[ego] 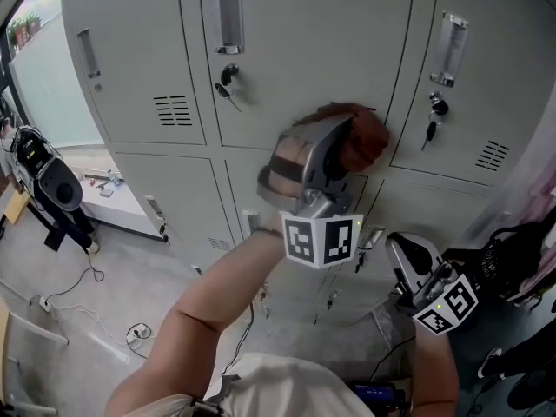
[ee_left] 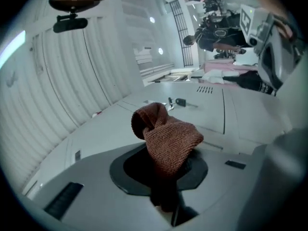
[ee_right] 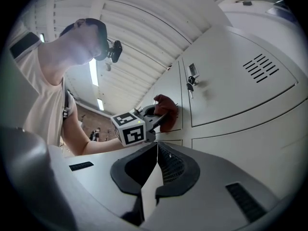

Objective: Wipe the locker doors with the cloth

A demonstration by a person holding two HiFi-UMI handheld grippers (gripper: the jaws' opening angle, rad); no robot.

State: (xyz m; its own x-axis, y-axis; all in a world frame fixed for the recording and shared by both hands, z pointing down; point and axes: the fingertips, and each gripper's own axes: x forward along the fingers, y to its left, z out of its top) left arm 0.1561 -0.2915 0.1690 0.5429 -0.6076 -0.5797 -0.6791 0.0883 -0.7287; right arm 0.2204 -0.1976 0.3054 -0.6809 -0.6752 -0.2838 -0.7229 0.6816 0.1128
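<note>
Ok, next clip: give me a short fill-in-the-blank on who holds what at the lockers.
The left tool is ___ on the rust-brown knitted cloth. The right tool, jaws together, holds ___. The cloth is pressed against a pale grey metal ___ door.
Missing words: shut; nothing; locker.

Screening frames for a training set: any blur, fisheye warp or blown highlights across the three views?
Head view: sharp and evenly lit, though the locker doors bow towards the edges. Left gripper view: heavy fisheye with a dark vignette; cloth crisp, background soft. Right gripper view: same warp and vignette; ceiling lamp clipped, doors in focus.
</note>
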